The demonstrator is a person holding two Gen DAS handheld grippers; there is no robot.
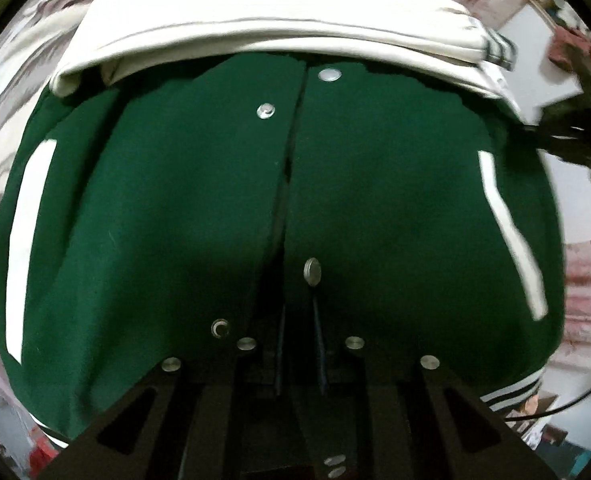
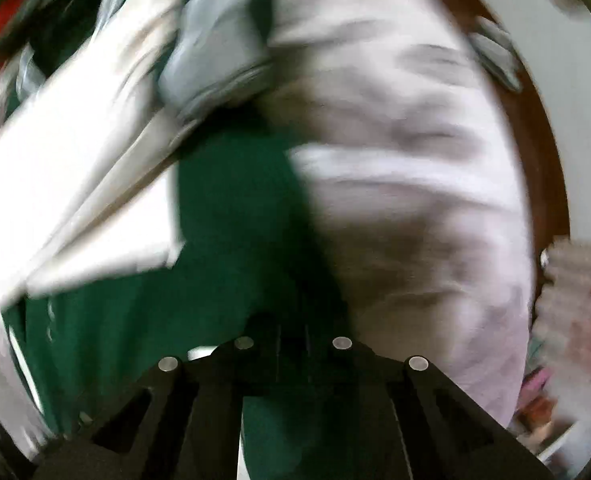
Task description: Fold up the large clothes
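Pinching at the near hem, both claws sit on the green jacket (image 1: 199, 200), which lies front-up on a pale patterned bedsheet (image 2: 415, 160), sleeves folded across the far part.

Claw state: left gripper (image 1: 299, 336) is closed; its tips are sunk in dark cloth at the front placket near the bottom hem, so it reads as clamped on jacket fabric. Right gripper (image 2: 293, 340) is also closed, at the jacket's right edge where green meets sheet. Pic is heavily blurred, so whether it holds jacket, sheet, or both can't be told.

Risks:
- Left claw may hold one front panel only; a lift would then open the placket and spoil the fold.
- Right claw may catch the sheet w/ the hem; a lift would drag bedding.
- Cream sleeve (image 1: 255, 12) lies loose on top; a fast lift could slide it off.

Count, left view: 1 jacket, 2 white pocket stripes (image 1: 31, 248), 4 snap buttons (image 1: 330, 75) along the placket. Sleeve count unclear; cuffs overlap.
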